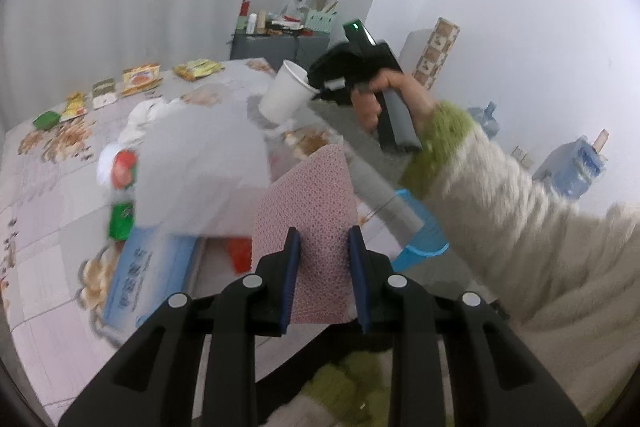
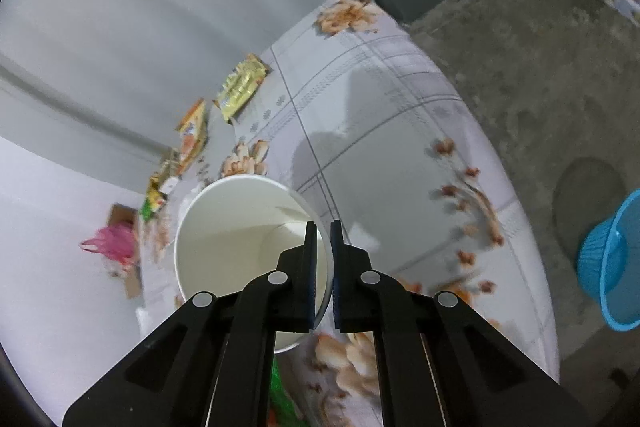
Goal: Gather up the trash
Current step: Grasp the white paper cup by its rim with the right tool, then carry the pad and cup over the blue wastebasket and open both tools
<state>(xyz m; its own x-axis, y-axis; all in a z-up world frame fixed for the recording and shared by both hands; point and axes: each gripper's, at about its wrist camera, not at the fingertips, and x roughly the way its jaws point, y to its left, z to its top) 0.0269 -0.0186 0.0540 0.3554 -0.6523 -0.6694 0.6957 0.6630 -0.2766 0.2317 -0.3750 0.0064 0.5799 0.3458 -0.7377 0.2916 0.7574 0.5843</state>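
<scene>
While the floral-print table (image 2: 384, 131) spreads out ahead of and below both tools, the step in hand looks like carrying a picked-up piece of trash toward the bin. Off to the right gripper's (image 2: 323, 267) far right, down on the concrete floor, stands the blue slatted plastic basket (image 2: 612, 267); the next move probably calls for swinging across and releasing over its mouth. Between that gripper's nearly closed jaws is pinched the thin rim of a white paper cup (image 2: 240, 239), smooth, tapered and apparently empty. Crinkly foil snack wrappers (image 2: 240, 87) lie far ahead. The left gripper (image 1: 324, 267) is parted moderately, holding nothing, with pink dotted paper (image 1: 316, 195) just beyond.
</scene>
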